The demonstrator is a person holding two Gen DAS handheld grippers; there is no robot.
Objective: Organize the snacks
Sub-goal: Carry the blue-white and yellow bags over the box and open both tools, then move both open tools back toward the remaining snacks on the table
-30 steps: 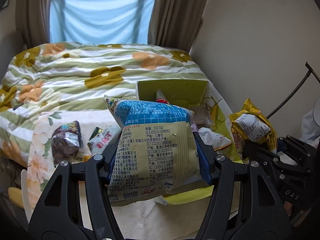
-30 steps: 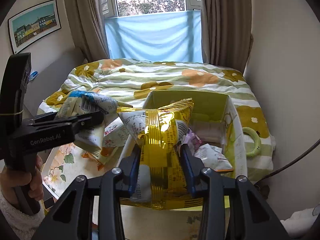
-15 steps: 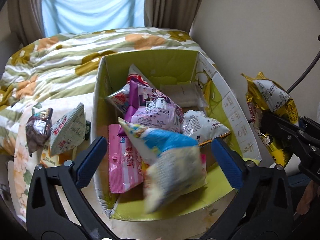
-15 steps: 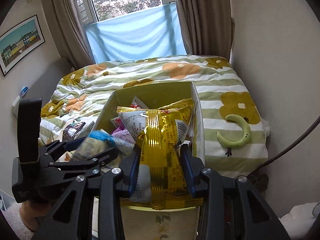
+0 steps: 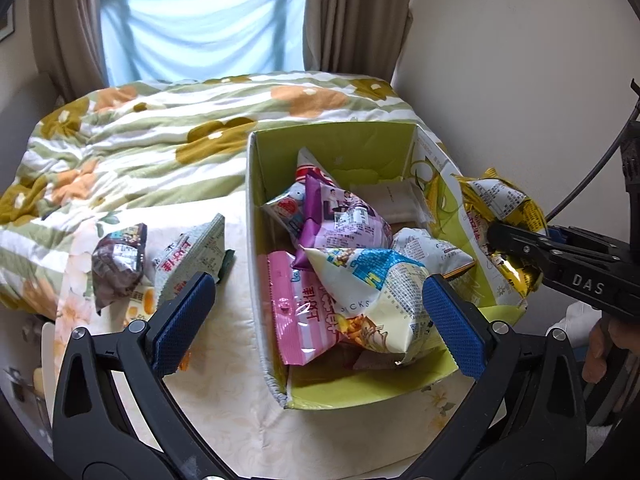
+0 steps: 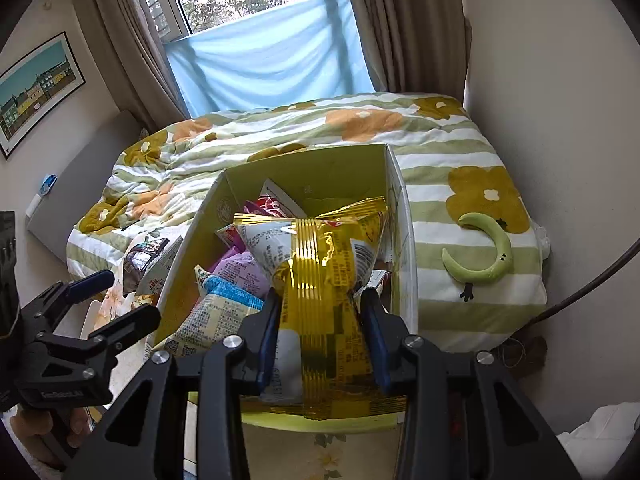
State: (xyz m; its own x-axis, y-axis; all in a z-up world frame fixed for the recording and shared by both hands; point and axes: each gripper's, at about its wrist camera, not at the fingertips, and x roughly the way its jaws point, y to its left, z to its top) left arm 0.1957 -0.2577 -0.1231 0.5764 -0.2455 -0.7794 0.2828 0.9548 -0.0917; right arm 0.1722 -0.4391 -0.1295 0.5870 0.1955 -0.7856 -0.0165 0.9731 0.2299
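Left tool (image 5: 316,308) had released blue bag (image 5: 376,296), fingers spread wide; bag lay in box (image 5: 251,216) atop pink bag (image 5: 304,312). Right tool (image 6: 324,332) clenched gold bag (image 6: 324,272) over box's near-right corner, likely next in. Two bags (image 5: 160,256) remained on bed.

Striped floral quilt (image 6: 280,136) spread across the bed. Green moon plush (image 6: 486,254) lying on it. Framed picture (image 6: 34,90) on the wall.
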